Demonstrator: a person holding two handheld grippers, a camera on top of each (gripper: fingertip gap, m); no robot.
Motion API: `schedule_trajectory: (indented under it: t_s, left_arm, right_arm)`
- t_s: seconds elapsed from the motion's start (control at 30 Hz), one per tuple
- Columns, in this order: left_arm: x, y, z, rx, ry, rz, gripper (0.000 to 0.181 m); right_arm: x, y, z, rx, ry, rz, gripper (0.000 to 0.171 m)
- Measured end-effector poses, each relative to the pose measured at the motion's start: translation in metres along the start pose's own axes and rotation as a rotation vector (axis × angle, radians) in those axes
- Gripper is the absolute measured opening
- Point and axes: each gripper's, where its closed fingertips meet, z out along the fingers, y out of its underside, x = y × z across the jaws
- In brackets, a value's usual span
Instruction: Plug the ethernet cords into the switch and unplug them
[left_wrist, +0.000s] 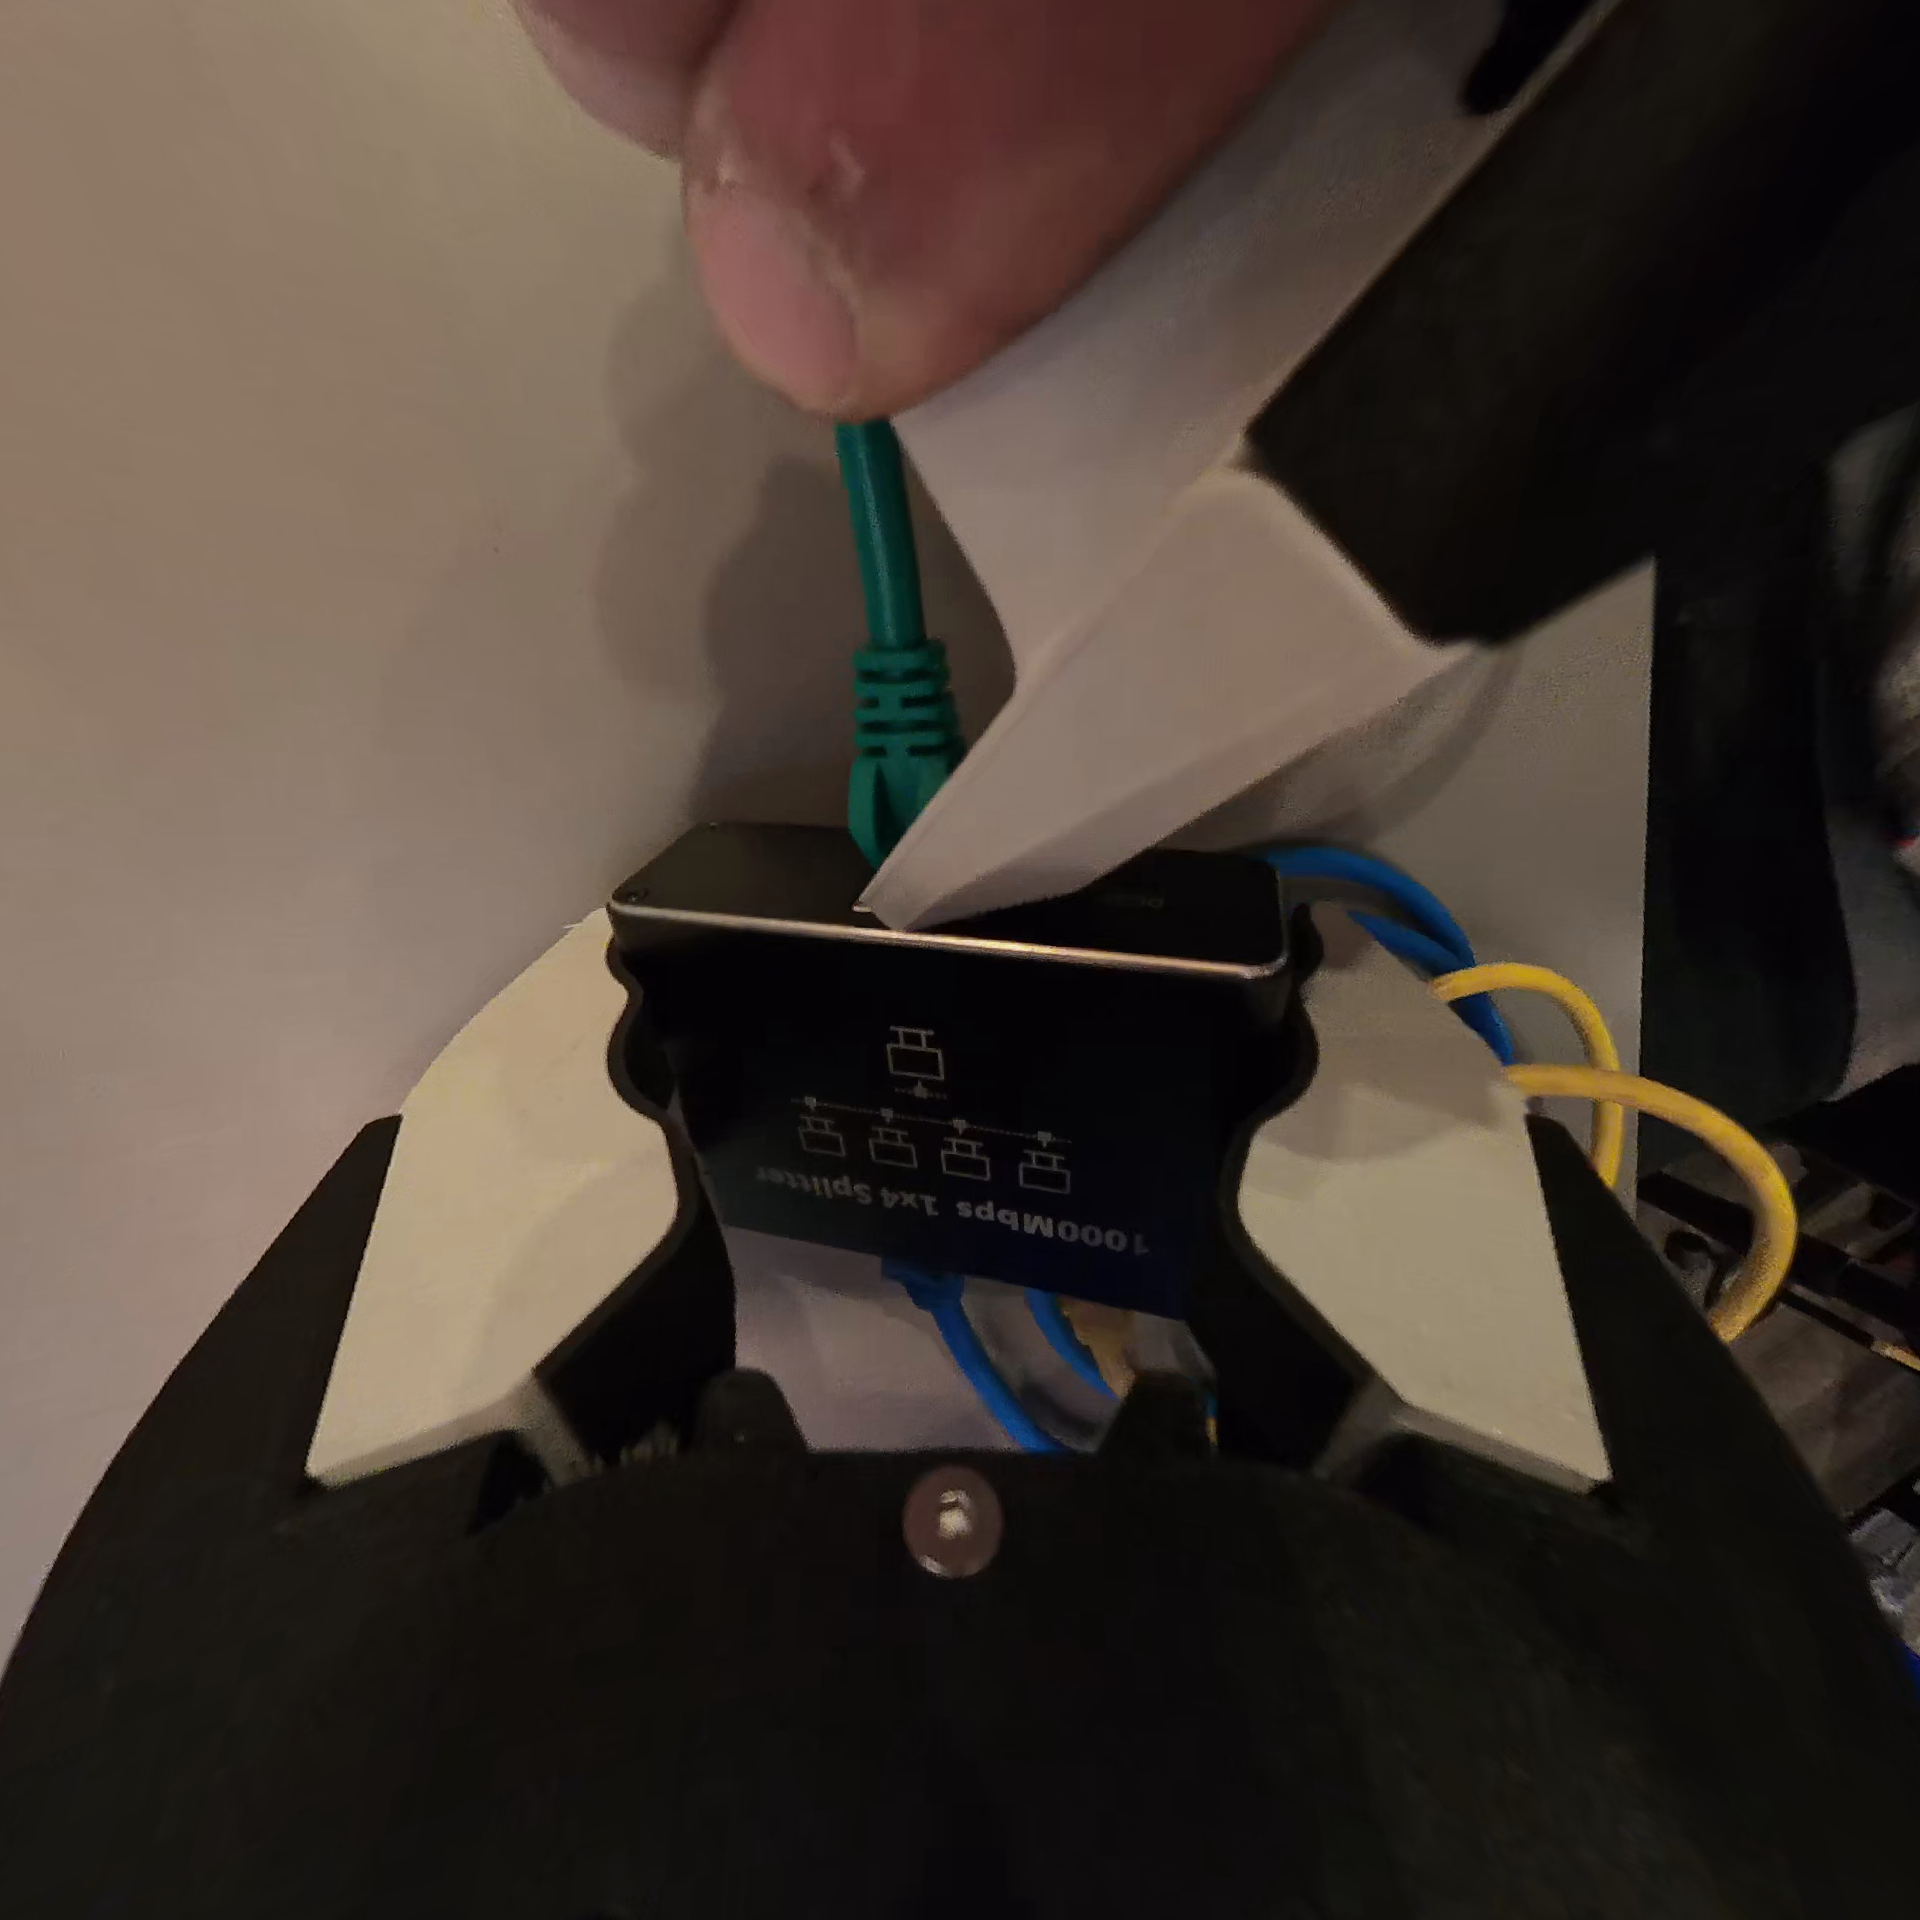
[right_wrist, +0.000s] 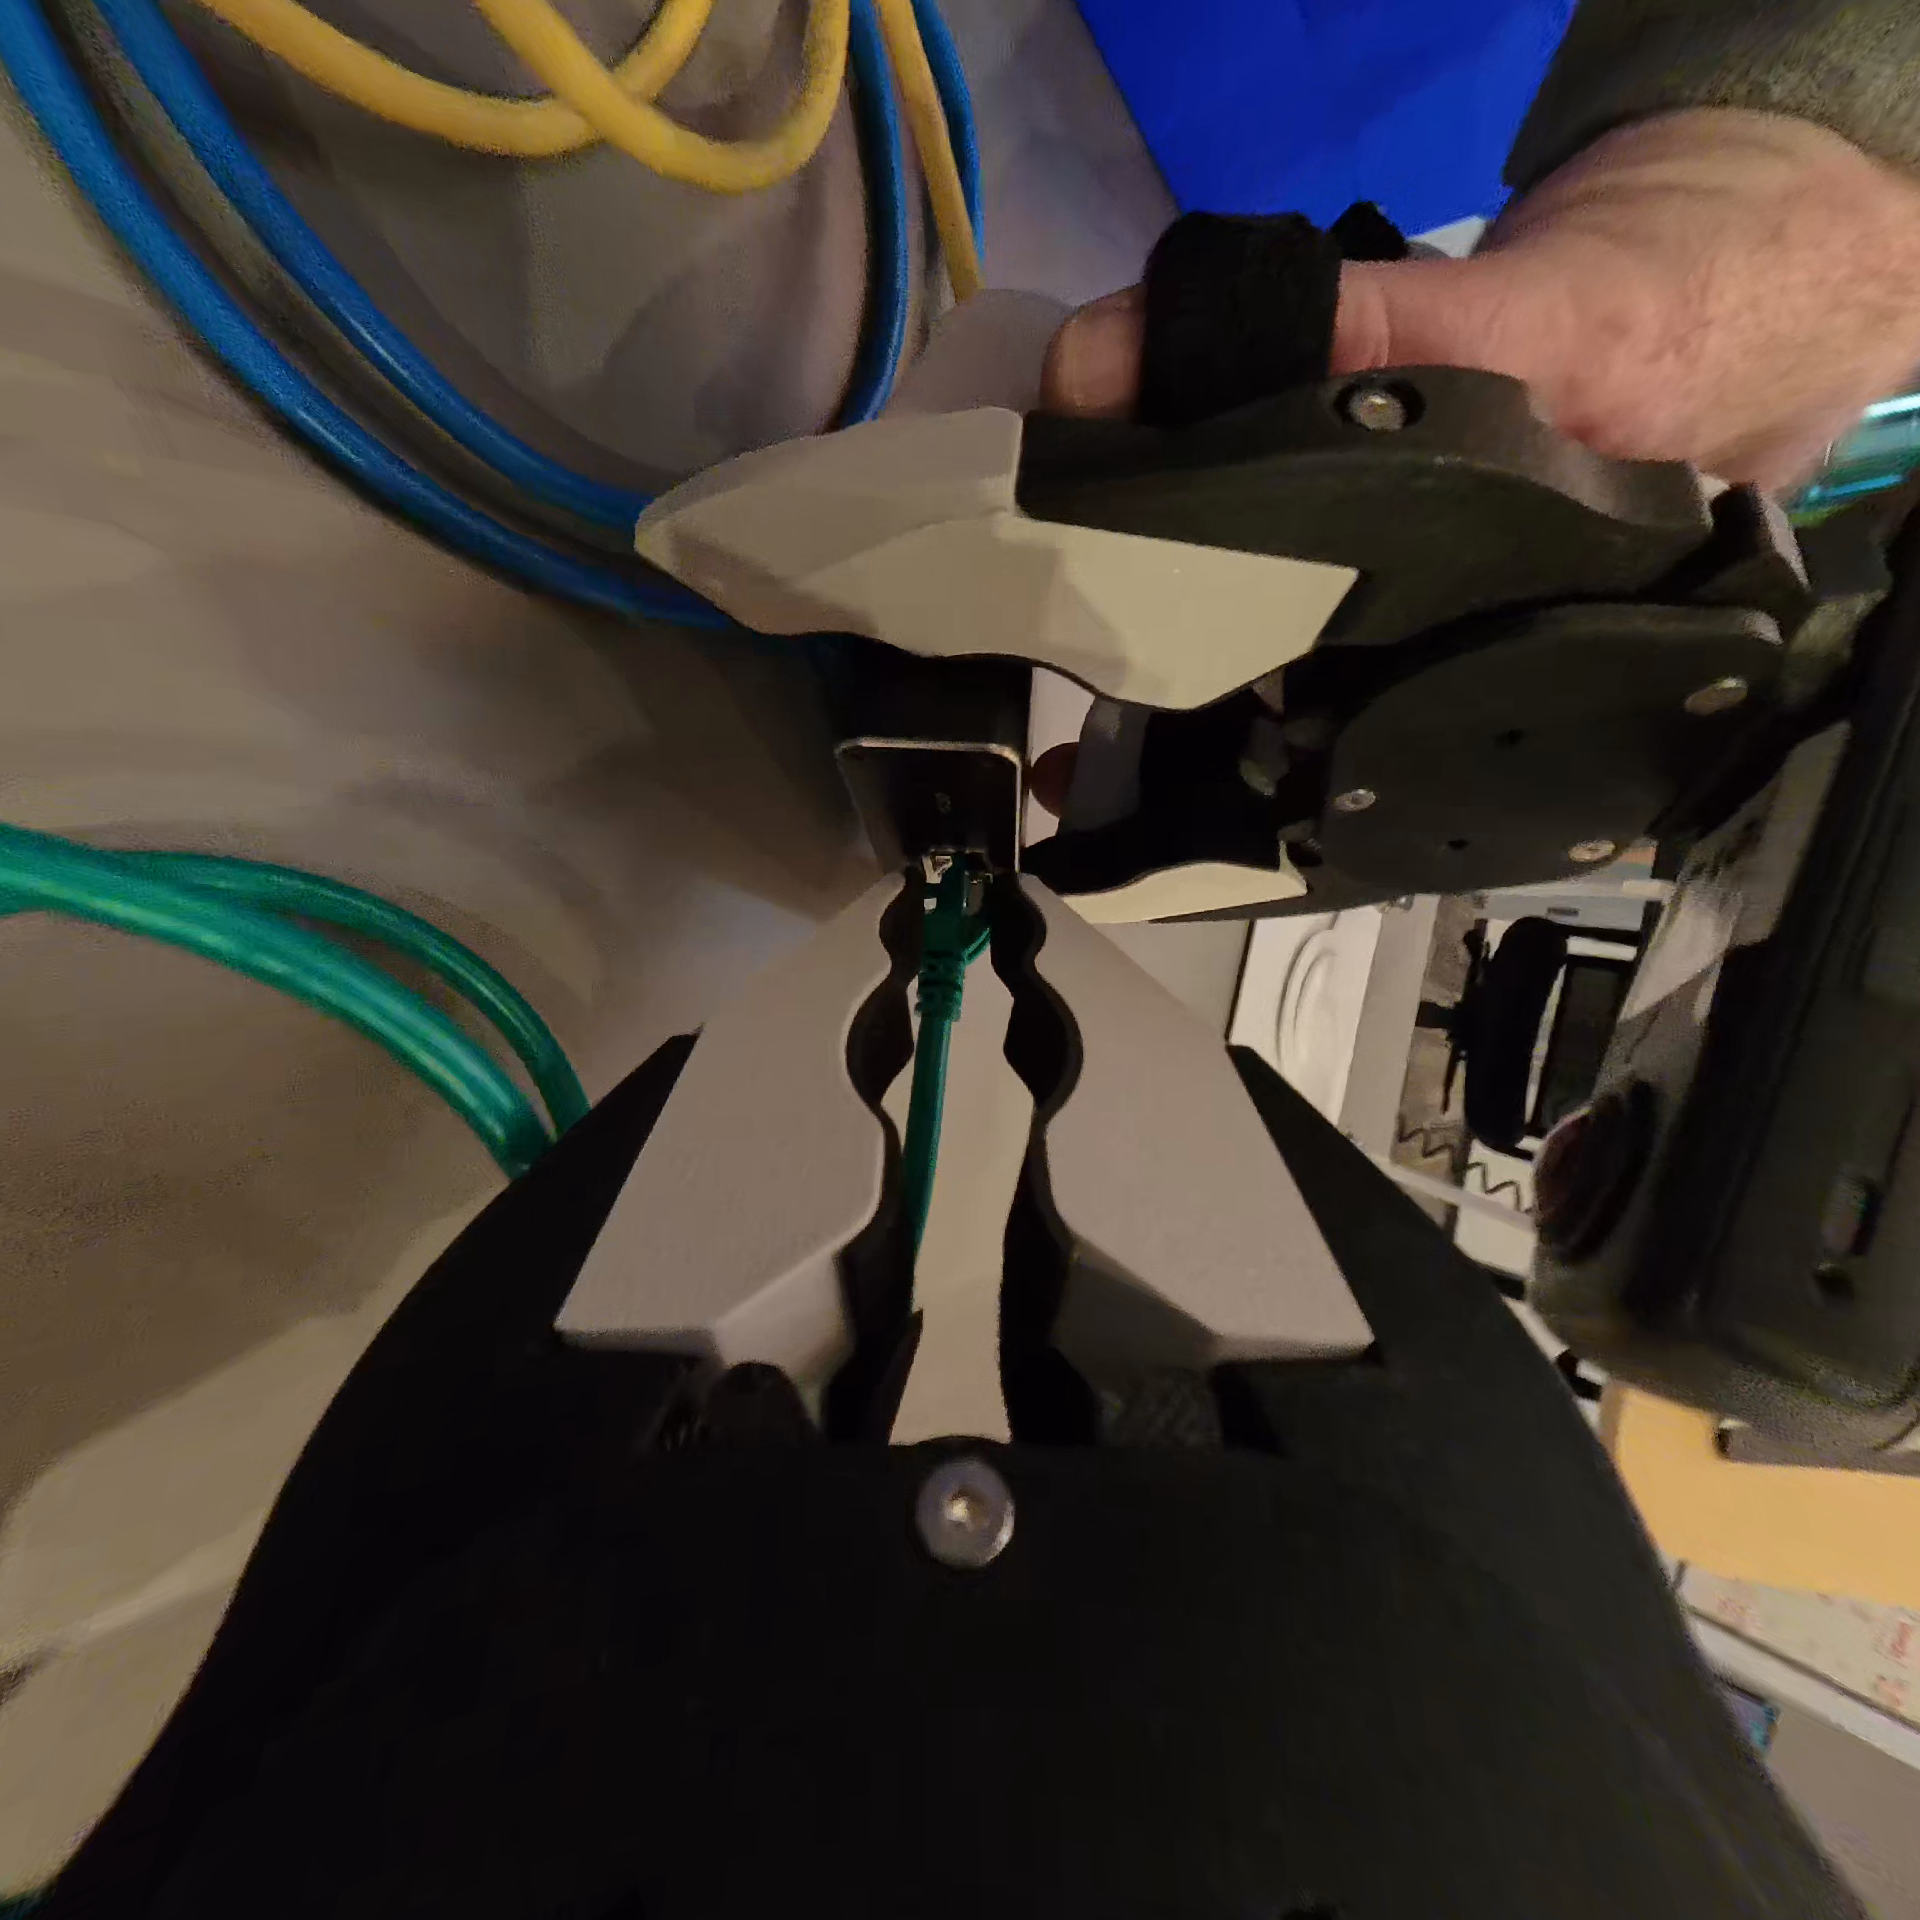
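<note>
My left gripper (left_wrist: 956, 935) is shut on the black switch (left_wrist: 966, 1091), one finger on each short side. A green ethernet cord (left_wrist: 883, 582) has its plug in the port on the switch's far face. Blue (left_wrist: 925, 1288) and yellow (left_wrist: 1101, 1340) plugs sit in the near face. In the right wrist view my right gripper (right_wrist: 954, 894) is shut on the green cord's plug (right_wrist: 948, 935), right at the switch (right_wrist: 930, 790). One of its white fingers (left_wrist: 1091, 748) shows in the left wrist view beside the plug. The left gripper's upper finger (right_wrist: 935, 551) covers the switch's top.
Blue cords (right_wrist: 312, 343) and yellow cords (right_wrist: 623, 135) loop over the light table (left_wrist: 260, 520); the green cord's slack (right_wrist: 260, 935) lies left. A person's hand (right_wrist: 1610, 301) holds the left gripper. A thumb (left_wrist: 883, 208) fills the top. An office chair (right_wrist: 1507, 997) stands far right. Some 4 cm of space lies between my two pairs of fingers.
</note>
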Motion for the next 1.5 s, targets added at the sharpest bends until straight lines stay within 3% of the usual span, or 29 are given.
schedule_trajectory:
  t_s: [0.27, 0.57, 0.9, 1.03, 1.23, 1.5]
  left_arm:
    - [-0.005, -0.008, 0.001, 0.037, -0.005, 0.002, 0.111]
    - [-0.007, -0.009, -0.001, 0.02, 0.014, 0.01, 0.111]
    - [-0.017, -0.015, -0.002, 0.026, -0.008, 0.001, 0.109]
    - [-0.016, -0.014, -0.002, -0.017, 0.02, 0.034, 0.109]
    - [-0.017, -0.018, -0.003, -0.009, 0.044, 0.048, 0.109]
    - [-0.018, -0.023, -0.001, 0.105, 0.013, 0.027, 0.108]
  right_arm:
    - [0.0, 0.006, -0.003, 0.063, 0.102, 0.173, 0.01]
    - [0.002, 0.008, -0.001, 0.006, 0.166, 0.039, 0.01]
    - [-0.001, 0.018, 0.0, 0.084, 0.173, 0.166, 0.01]
    - [0.0, 0.016, -0.001, 0.11, 0.148, 0.196, 0.009]
    - [-0.001, 0.021, -0.003, 0.026, 0.076, 0.08, 0.009]
    - [-0.007, 0.022, 0.0, -0.045, -0.039, 0.091, 0.008]
